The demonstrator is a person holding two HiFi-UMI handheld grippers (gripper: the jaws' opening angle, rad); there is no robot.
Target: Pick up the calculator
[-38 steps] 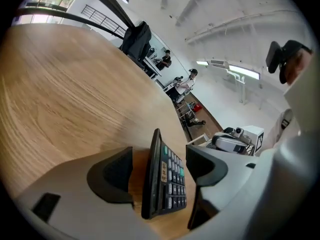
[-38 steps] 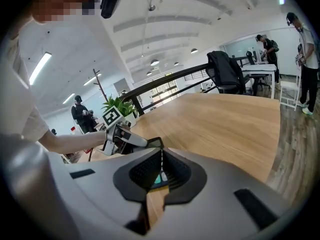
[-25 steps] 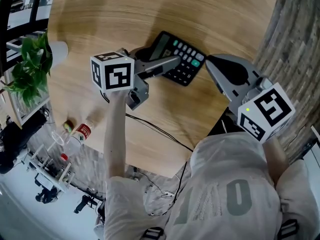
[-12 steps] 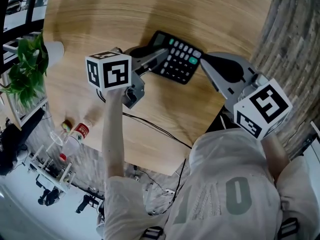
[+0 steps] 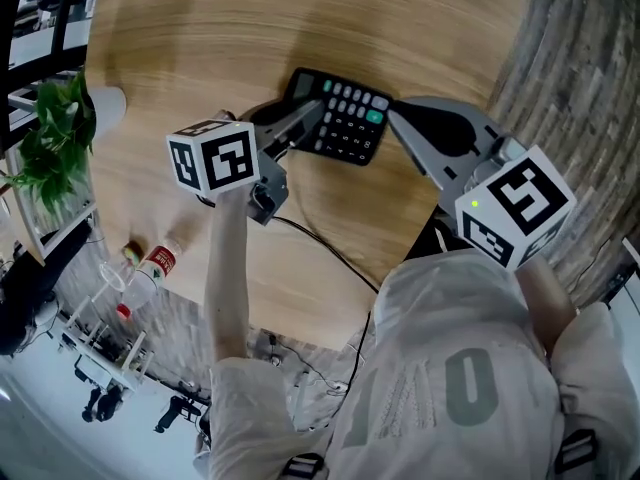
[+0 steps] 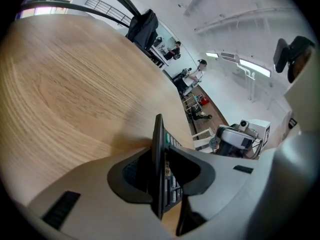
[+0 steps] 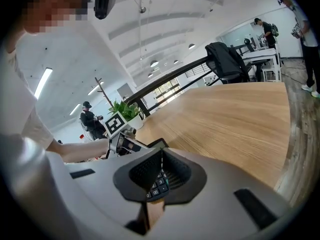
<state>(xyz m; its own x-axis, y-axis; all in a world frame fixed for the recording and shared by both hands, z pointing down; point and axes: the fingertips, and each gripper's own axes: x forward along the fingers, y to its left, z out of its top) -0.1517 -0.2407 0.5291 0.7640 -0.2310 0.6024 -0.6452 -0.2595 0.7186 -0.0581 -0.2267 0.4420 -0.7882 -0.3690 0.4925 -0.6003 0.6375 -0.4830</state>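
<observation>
A black calculator [image 5: 345,118] with grey and green keys is on the round wooden table [image 5: 200,28]. My left gripper [image 5: 300,125] has its left end between the jaws, which are closing, and both pads press on it. In the left gripper view the calculator [image 6: 159,179] stands edge-on between the jaws of the left gripper [image 6: 160,150], keys facing right. My right gripper [image 5: 397,118] hovers just right of the calculator with its jaws together and nothing in them. The right gripper view shows a few calculator keys [image 7: 157,184] behind the shut right gripper [image 7: 161,152].
A potted green plant [image 5: 55,133] in a white pot stands at the table's left edge. A black cable [image 5: 320,248] trails from the left gripper over the near edge. A bottle with a red label [image 5: 160,263] lies below the table. Plank floor [image 5: 580,58] borders the right side.
The left jaws have come from wide apart to clamped on the calculator's left end. The right gripper has stayed beside the calculator.
</observation>
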